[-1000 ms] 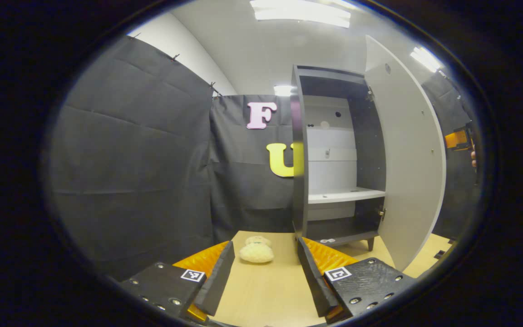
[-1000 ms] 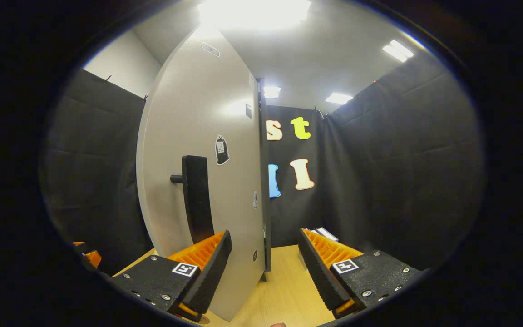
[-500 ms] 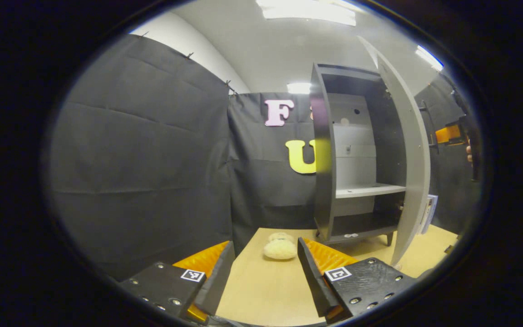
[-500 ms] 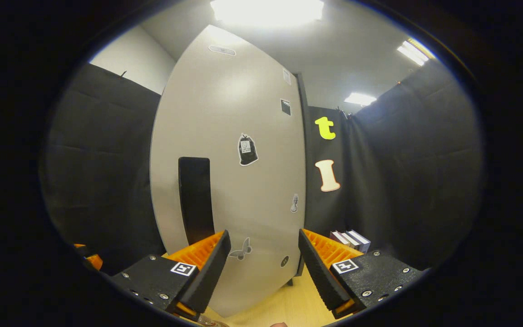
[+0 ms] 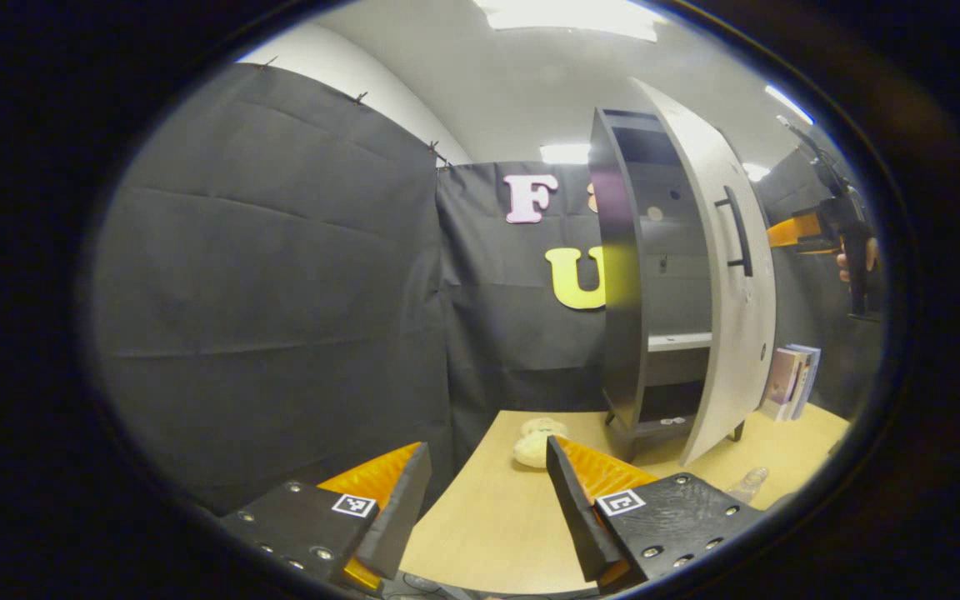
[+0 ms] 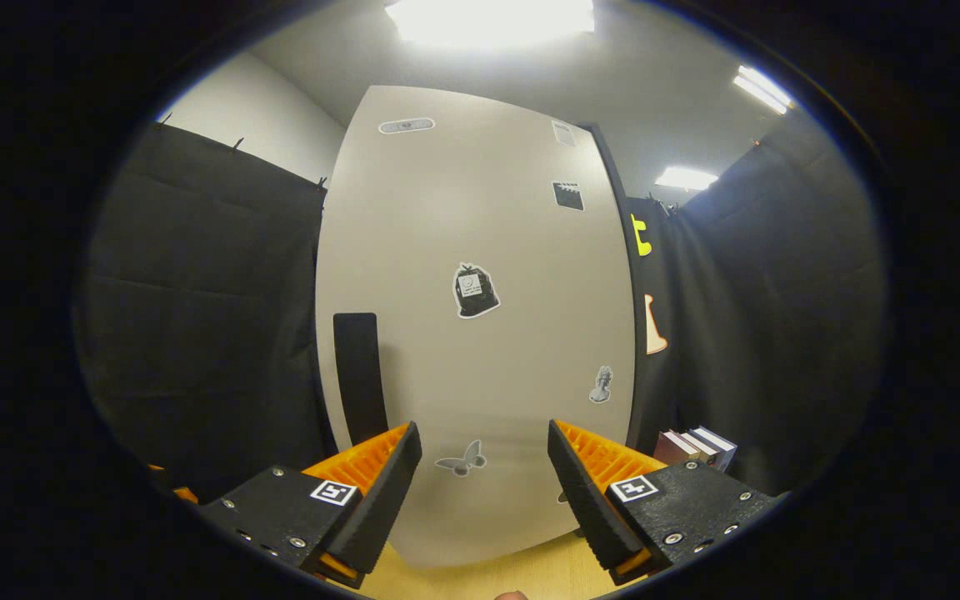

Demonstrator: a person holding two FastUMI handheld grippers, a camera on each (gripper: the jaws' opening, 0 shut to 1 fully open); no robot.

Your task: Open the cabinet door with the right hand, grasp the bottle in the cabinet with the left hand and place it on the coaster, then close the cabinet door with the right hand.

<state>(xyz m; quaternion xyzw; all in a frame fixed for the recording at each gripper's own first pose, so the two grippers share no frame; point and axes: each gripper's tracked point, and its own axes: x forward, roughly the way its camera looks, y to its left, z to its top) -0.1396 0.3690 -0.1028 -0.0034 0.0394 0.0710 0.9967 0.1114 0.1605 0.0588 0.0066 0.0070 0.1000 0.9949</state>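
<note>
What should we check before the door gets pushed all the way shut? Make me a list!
1. Cabinet door shut? Not ok: in the left gripper view it stands ajar, with a gap to the cabinet.
2. Right gripper ready to push? Ok: open, holding nothing, facing the door.
3. Left gripper out of the doorway? Ok: open, over the table, away from the cabinet.
4. Bottle on the coaster? Cannot tell: a clear thing lies at the table's edge, too blurred.
5. Door's path free? Ok: plush toy and books sit off to the sides.
</note>
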